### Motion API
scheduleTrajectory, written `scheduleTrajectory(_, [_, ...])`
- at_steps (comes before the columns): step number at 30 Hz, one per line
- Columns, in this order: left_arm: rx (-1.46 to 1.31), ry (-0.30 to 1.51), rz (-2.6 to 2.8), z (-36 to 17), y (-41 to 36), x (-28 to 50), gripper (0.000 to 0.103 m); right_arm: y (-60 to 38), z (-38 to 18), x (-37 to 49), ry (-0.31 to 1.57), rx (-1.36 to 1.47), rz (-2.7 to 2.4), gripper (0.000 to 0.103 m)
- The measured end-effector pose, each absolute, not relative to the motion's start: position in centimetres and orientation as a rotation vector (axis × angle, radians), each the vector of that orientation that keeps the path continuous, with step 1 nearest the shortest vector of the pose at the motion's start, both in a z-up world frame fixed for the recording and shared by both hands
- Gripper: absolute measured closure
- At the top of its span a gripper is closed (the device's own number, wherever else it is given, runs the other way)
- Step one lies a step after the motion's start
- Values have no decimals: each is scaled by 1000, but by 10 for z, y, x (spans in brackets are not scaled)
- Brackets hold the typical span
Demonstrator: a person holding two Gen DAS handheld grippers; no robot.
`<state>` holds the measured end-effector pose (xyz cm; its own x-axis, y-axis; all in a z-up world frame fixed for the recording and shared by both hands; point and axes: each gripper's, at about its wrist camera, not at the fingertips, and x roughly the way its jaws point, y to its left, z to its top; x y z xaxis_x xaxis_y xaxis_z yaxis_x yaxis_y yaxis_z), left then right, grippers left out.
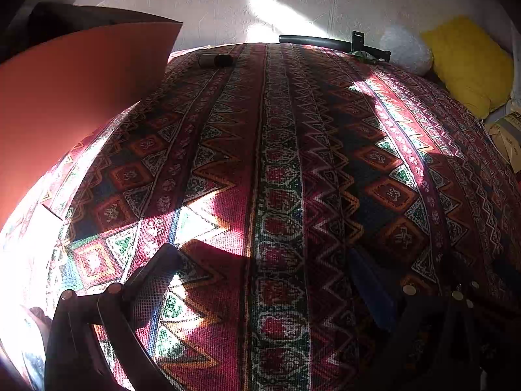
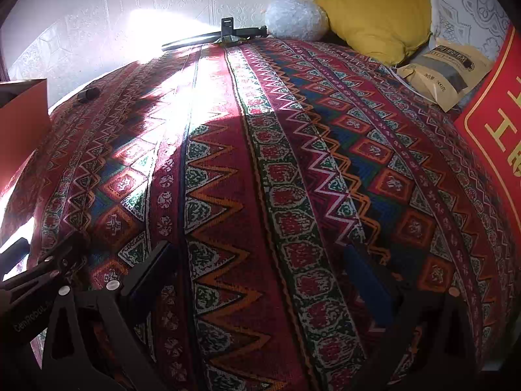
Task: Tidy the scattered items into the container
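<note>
Left wrist view shows me my left gripper (image 1: 260, 280) and right gripper (image 2: 257, 270) both spread wide, empty, above the patterned cloth (image 1: 280, 163), orange box (image 1: 71, 97) alongside.

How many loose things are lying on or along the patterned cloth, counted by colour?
Black: 2, a small cylinder and a long black rod with a clamp.
Yellow: 1, a cushion.
White: 1, a bubble-wrap bundle.
Tan: 1, a paper packet.
Orange: 1, an open box.
Total: 6
</note>
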<state>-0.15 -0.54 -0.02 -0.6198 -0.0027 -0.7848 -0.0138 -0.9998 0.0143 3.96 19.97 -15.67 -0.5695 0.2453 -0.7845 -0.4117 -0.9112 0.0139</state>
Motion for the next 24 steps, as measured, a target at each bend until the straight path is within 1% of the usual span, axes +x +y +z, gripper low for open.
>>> scheduleTrajectory(24, [-1364, 19, 2813, 2, -6, 0, 0, 199, -157, 39, 299, -1199, 2452, 1])
